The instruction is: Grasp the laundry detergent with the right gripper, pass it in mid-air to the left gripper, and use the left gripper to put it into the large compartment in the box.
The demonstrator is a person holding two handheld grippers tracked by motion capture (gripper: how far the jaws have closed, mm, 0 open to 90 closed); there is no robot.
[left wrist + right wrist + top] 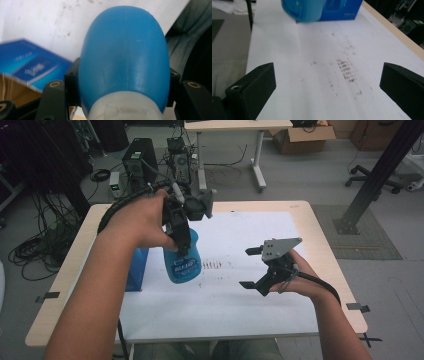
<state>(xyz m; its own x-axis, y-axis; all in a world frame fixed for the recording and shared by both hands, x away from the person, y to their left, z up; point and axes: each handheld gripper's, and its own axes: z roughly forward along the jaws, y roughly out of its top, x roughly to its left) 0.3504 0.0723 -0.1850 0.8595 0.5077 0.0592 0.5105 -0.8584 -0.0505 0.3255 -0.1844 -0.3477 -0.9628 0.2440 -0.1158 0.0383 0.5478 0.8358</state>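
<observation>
A blue plastic bottle [183,262] with a white label hangs just above the white sheet, left of centre. My left gripper [181,237] is shut on its upper part from above. In the left gripper view the blue bottle [123,55] bulges between the black jaws, with its whitish collar at the bottom. My right gripper [251,268] is held open over the right half of the sheet, pointing left, nothing between its fingers [253,87]. In the right gripper view the bottle [303,10] is at the far end, with a patch of brown stains [345,71] on the sheet in front.
A blue cardboard box [137,269] stands on the table's left side, just behind the bottle; the box [30,67] appears open in the left gripper view. Brown stains [212,265] mark the white sheet [230,300] near its middle. The wooden table edge [330,250] borders the sheet.
</observation>
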